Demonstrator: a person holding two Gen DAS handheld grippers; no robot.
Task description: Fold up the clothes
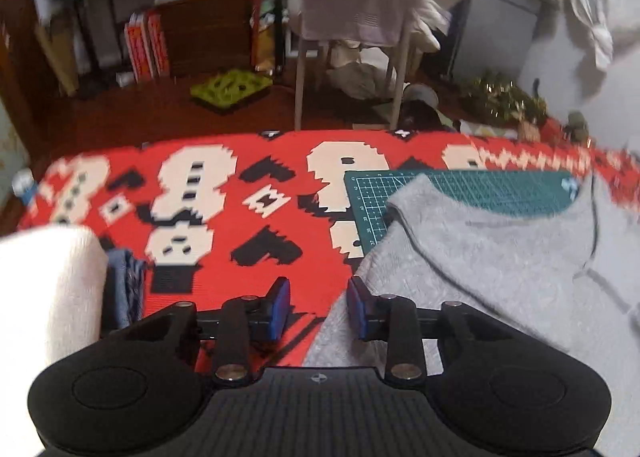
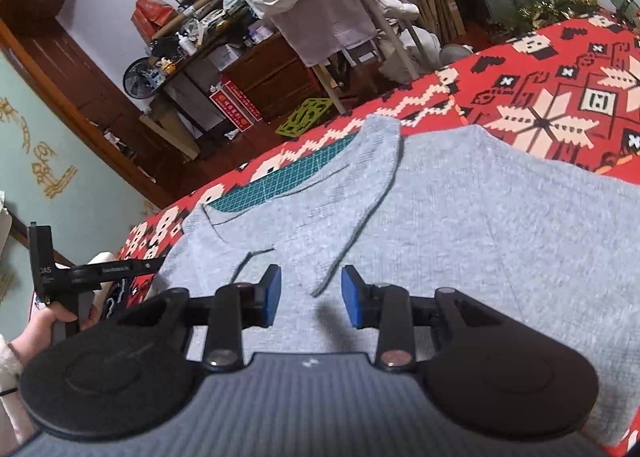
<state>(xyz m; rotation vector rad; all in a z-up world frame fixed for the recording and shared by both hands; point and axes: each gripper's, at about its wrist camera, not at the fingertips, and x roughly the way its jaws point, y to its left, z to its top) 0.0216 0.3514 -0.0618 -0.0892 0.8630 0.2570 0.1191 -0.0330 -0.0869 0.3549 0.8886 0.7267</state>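
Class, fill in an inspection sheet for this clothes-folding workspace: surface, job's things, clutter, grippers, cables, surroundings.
Surface: red patterned blanket with a green cutting mat on it.
Job's things: grey sweater spread flat over the mat, one sleeve folded across its front.
Clutter: blue denim fabric at the blanket's near edge.
Grippers: left gripper open over the sweater's edge, nothing between its pads; right gripper open above the sleeve end.
Cables: nothing seen.
Surroundings: crowded shelves, clothes rack, green crate on the floor.
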